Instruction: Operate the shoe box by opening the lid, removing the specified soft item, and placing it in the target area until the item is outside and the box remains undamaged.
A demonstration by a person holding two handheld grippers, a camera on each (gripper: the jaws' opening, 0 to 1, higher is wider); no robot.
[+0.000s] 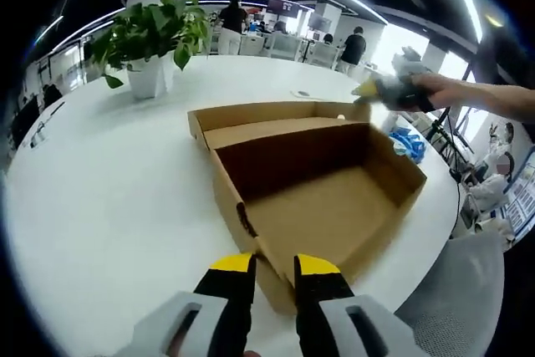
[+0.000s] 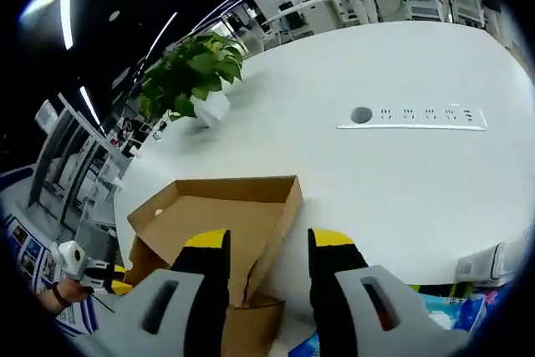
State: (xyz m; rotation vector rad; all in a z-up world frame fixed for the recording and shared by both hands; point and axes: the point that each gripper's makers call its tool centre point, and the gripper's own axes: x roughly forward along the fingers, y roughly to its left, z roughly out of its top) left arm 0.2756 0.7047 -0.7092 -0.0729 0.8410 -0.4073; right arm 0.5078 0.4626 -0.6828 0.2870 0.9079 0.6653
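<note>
Left hand-held gripper (image 1: 273,277) sits at the near corner of the box (image 1: 326,198), its yellow-tipped jaws a narrow gap apart with the box corner between them; whether they pinch the cardboard I cannot tell. The box lies open on the white table (image 1: 109,198), lid (image 1: 267,119) folded back flat on the far side, long axis running away and to the right, and its floor looks bare. Right hand-held gripper (image 2: 267,258) hovers over the lid (image 2: 226,206) with jaws moderately apart and nothing between them; from the left view it shows beyond the far right corner (image 1: 393,89). No soft item is clearly identifiable; something blue (image 1: 408,141) lies just past the box's right side, nearer the right hand-held gripper.
</note>
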